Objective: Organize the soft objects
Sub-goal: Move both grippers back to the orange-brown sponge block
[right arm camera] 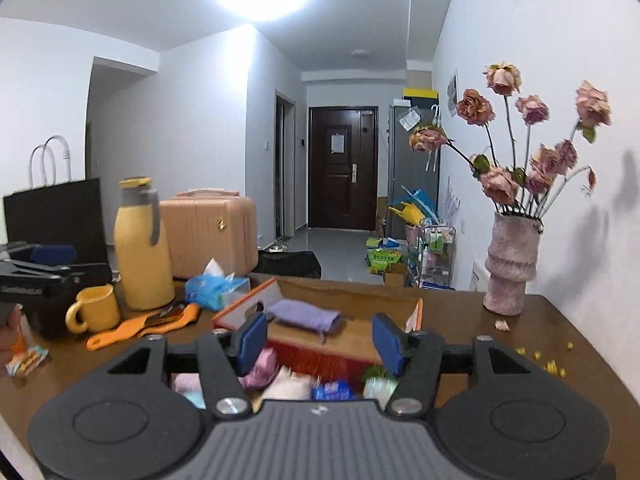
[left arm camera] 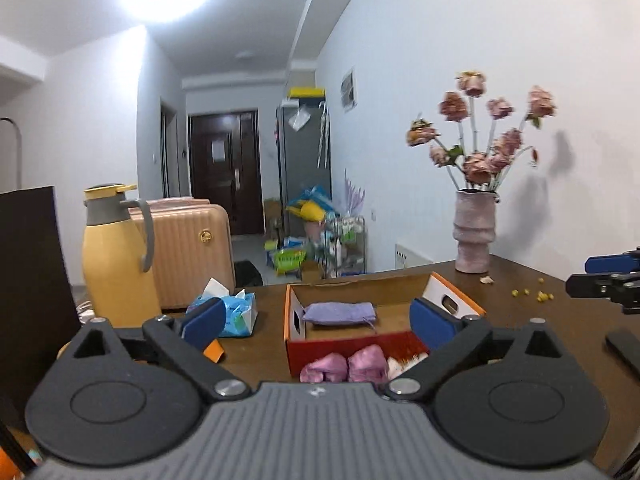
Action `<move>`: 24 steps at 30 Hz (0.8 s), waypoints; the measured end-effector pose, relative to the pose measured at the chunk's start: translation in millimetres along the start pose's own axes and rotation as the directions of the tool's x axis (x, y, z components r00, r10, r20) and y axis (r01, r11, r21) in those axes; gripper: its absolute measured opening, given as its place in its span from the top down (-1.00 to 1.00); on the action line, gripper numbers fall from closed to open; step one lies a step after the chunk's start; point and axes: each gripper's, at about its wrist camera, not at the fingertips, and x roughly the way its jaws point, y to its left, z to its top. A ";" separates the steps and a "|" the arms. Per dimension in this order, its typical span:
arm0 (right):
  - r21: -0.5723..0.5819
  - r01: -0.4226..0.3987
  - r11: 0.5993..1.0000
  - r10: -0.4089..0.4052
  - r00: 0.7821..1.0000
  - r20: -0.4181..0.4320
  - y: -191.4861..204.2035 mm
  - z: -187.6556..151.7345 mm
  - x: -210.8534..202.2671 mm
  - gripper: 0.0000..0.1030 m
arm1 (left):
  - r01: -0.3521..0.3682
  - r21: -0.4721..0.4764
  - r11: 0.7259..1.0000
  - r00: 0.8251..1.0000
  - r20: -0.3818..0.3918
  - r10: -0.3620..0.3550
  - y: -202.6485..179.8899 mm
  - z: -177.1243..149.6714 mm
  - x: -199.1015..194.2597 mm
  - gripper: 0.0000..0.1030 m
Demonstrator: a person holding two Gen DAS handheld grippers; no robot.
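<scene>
On the brown table [left arm camera: 520, 296], in the left wrist view, the left gripper [left arm camera: 316, 318] gapes empty before an orange box [left arm camera: 294, 320] holding a purple pouch [left arm camera: 340, 314]. In the right wrist view, the right gripper [right arm camera: 320, 340] stands parted and empty above the box [right arm camera: 248, 304], pouch [right arm camera: 304, 314] inside, near a yellow jug [right arm camera: 142, 252], dried roses in a vase [right arm camera: 510, 268], hallway door [right arm camera: 342, 168] beyond.

Soft pink items [left arm camera: 343, 367] in front of the cardboard box [left arm camera: 362, 346] cut off below by left tongs body, kind unclear; in right wrist view the pile of soft things [right arm camera: 294, 386] is half hidden behind right tongs arms, a blue packet [right arm camera: 333, 391] there has print too small to read. Black paper bag [left arm camera: 30, 280] clipped by left edge of left view. Right tongs [left arm camera: 608, 280] only partly in frame at right edge. Left tongs [right arm camera: 36, 270] clipped at left edge of right view, a bit of a hand [right arm camera: 10, 328] below it barely in frame. Small wrapper [right arm camera: 26, 362] on tabletop [right arm camera: 460, 332] blurred, label unreadable. Yellow bits [right arm camera: 554, 366] too small to identify. Hallway clutter [left arm camera: 316, 236] blurry
</scene>
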 end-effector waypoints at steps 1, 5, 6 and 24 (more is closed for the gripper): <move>0.008 0.010 1.000 -0.010 1.000 0.011 3.3 -14.2 -9.0 -0.15 | 0.000 -0.003 1.000 1.000 0.003 0.000 -3.2 -10.7 -9.5 -1.00; 0.083 0.038 0.996 -0.040 0.999 0.025 13.0 -65.2 -36.8 -0.18 | 0.024 -0.024 0.999 0.999 -0.032 -0.025 -13.1 -54.3 -34.6 -1.00; 0.104 0.052 0.993 -0.054 0.998 0.019 15.7 -77.9 -41.5 -0.18 | 0.030 -0.019 0.999 0.998 -0.046 -0.030 -15.2 -60.2 -35.1 -1.00; 0.090 0.150 0.985 -0.142 0.986 -0.089 -2.3 -104.8 65.7 0.43 | 0.044 -0.003 0.999 0.978 -0.206 -0.044 -34.0 -85.1 47.2 -1.00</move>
